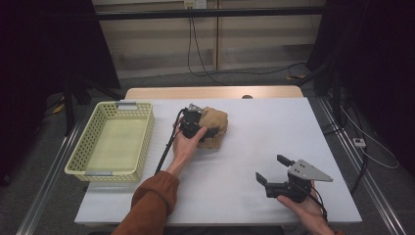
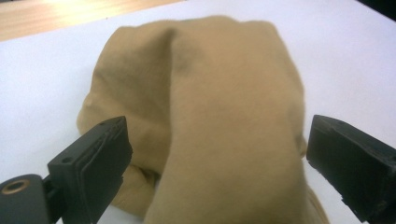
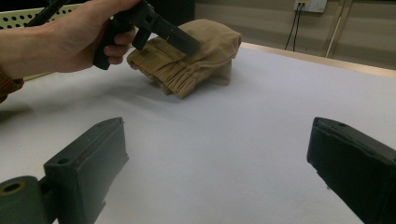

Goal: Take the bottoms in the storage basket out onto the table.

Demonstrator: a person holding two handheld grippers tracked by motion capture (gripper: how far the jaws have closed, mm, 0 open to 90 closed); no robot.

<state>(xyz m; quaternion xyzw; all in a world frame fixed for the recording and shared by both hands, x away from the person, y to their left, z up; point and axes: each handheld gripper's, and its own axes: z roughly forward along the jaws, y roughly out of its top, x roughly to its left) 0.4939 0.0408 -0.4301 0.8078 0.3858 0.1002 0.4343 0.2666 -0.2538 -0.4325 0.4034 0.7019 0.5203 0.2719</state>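
One tan cloth (image 1: pixel 214 125) | one basket (image 1: pixel 112 142) | two grippers: left (image 1: pixel 208 132), right (image 1: pixel 272 170)

The left gripper (image 1: pixel 208 131) was held over a bundled tan cloth (image 1: pixel 215 126) near the middle of the white table (image 1: pixel 235 161), its black body lying against the cloth's near-left side. Whether its jaws were spread could not be told from above. Its cable trailed back toward the person along the left forearm, which wore a rust-brown sleeve (image 1: pixel 151 200). To the left of that gripper, well apart, sat a pale yellow-green basket (image 1: pixel 78 159) with perforated walls. The right gripper (image 1: pixel 271 171) rested low at the table's near-right corner, well apart from the cloth, jaws spread wide and pointing left, grey plate on top.
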